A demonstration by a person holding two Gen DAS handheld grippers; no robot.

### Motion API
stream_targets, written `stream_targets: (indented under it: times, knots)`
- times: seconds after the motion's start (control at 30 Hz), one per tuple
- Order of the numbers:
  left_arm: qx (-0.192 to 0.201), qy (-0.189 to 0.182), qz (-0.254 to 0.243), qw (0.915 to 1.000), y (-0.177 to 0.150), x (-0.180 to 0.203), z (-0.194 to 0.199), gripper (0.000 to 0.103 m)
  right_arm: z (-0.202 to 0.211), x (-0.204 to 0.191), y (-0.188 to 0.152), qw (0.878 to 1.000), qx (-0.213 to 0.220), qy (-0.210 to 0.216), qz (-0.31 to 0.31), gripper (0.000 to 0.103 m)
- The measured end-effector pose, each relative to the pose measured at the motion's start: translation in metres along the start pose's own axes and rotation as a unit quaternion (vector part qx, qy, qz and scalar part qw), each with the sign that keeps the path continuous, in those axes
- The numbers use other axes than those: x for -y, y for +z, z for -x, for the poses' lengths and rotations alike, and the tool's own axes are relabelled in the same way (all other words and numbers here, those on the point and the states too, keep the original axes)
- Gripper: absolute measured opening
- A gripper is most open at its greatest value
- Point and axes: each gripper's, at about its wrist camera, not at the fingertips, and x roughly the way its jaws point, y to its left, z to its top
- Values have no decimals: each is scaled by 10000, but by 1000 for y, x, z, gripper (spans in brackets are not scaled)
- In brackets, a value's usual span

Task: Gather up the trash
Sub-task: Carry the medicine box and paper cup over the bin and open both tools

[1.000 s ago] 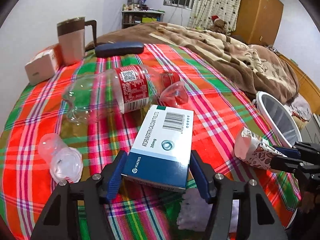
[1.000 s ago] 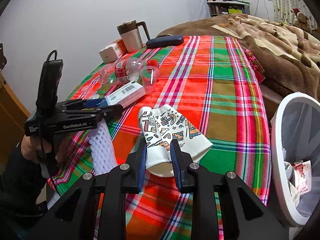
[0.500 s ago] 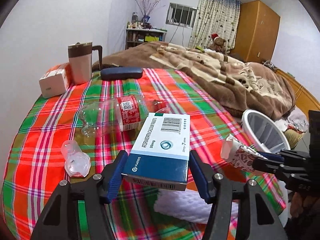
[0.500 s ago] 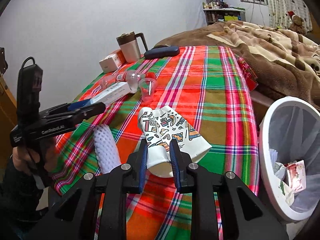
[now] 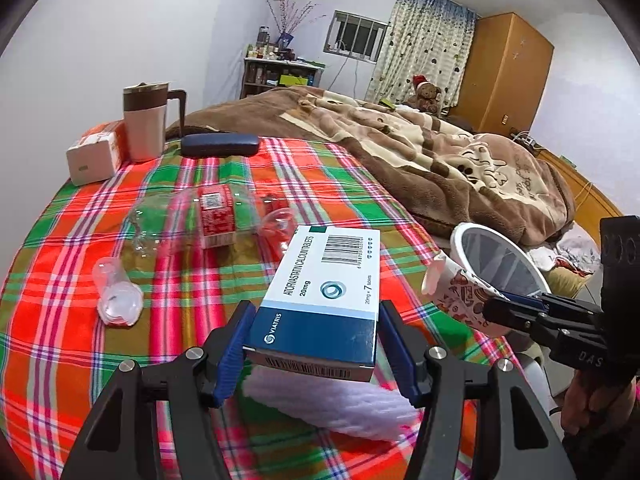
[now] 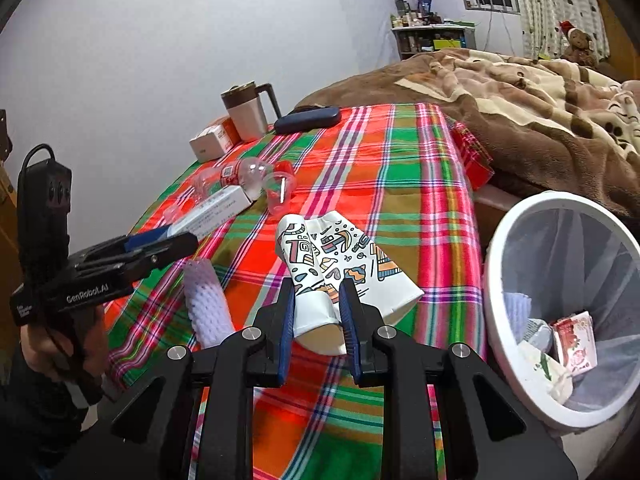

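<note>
Item: left gripper [image 5: 316, 344] clamped on blue-and-white cardboard tablet box [image 5: 326, 292]; right gripper [image 6: 318, 312] clamped on flattened patterned paper cups [image 6: 332, 268] beside white round bin [image 6: 496, 256].

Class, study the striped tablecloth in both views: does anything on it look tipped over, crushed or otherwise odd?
Yes. A clear plastic bottle with a red label lies on its side, crumpled, mid-table. A small clear cup lies tipped over nearer the left edge. The paper cups clamped in the right gripper are squashed flat.
</note>
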Motion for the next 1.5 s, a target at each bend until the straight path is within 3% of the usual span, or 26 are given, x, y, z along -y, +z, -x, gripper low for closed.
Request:
stream_targets:
  times: [0.83, 1.17, 1.5]
  knots:
    - [-166, -648, -400, 9970, 12, 85, -32, 62, 42, 62, -8, 9952, 430, -611, -636, 23]
    - [-234, -1006, -735, 9919, 20, 134, -51, 62, 68, 101, -16, 9863, 659, -1070, -1073, 23]
    - [-458, -1276, -1032, 9854, 18, 178, -79, 62, 74, 125, -27, 9806, 628, -1251, -1369, 23]
